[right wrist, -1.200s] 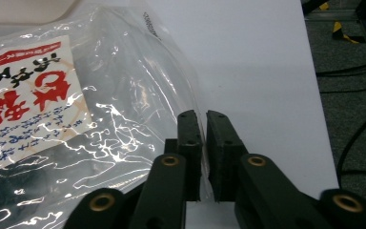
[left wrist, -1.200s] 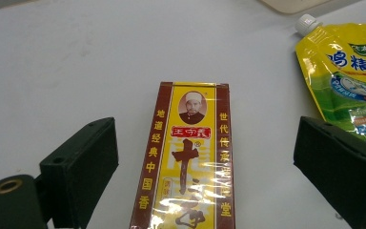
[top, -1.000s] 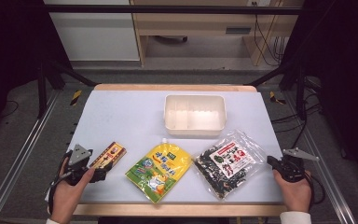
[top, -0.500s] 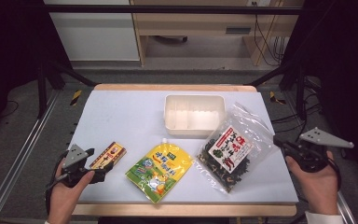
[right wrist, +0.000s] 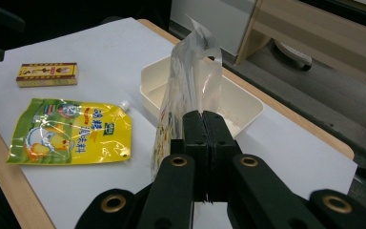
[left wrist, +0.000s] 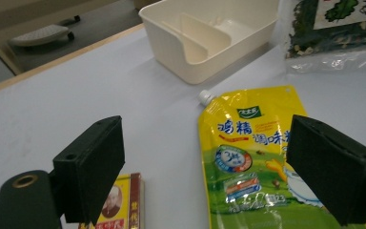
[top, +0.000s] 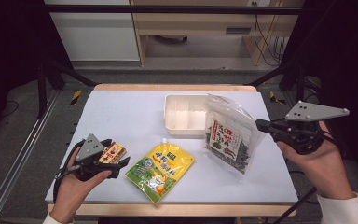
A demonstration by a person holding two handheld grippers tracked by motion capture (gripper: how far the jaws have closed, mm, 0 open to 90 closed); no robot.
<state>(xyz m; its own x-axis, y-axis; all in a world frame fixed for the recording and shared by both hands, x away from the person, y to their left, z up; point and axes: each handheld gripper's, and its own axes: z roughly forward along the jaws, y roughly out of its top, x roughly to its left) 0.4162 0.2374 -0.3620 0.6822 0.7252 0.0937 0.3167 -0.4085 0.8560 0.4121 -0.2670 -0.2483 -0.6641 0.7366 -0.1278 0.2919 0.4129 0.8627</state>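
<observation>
My right gripper (top: 260, 125) (right wrist: 203, 138) is shut on the edge of a clear bag of dark dried seaweed (top: 227, 140) (right wrist: 190, 71). The bag hangs tilted above the table, beside the cream divided bin (top: 173, 120) (right wrist: 248, 107). My left gripper (top: 120, 157) (left wrist: 209, 162) hovers at the front left with its jaws wide; they have just been closing a little, and nothing is pressed between them. A small yellow and red box (top: 113, 152) (left wrist: 121, 202) lies on the table below its left jaw. A yellow spout pouch (top: 161, 169) (left wrist: 248, 152) lies flat in the middle front.
The white table (top: 121, 116) has a wooden edge all round. Metal frame rails run along the left and right sides. Beyond the far edge stands a wooden bench with cables on the floor.
My right gripper has lifted the seaweed bag off the table and carried it up towards the bin. My left gripper has risen slightly over the small box.
</observation>
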